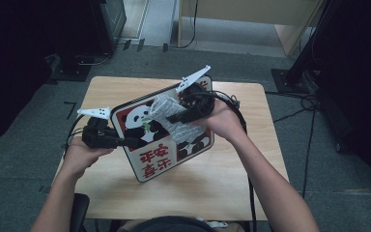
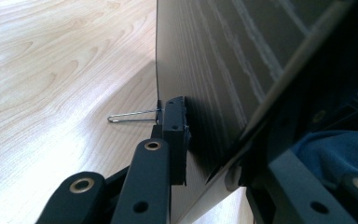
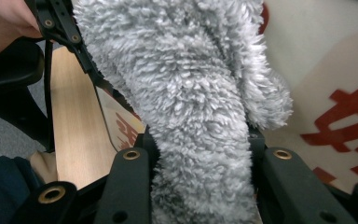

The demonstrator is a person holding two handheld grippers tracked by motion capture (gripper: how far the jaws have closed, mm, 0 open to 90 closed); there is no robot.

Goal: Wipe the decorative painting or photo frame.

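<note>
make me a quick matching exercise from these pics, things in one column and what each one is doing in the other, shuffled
Things
1. left gripper
2. right gripper
3. square board printed with pandas and red characters
4. light wooden table

States
A. shut on a fluffy grey cloth
B. held tilted, lower corner near the tabletop
C. clamped on the board's left edge
D. lies under everything, pale grain showing

Pairs: 1-C, 2-A, 3-B, 4-D

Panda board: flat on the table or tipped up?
Tipped up: the panda board stands on its lower edge, clamped by the left gripper.
</note>
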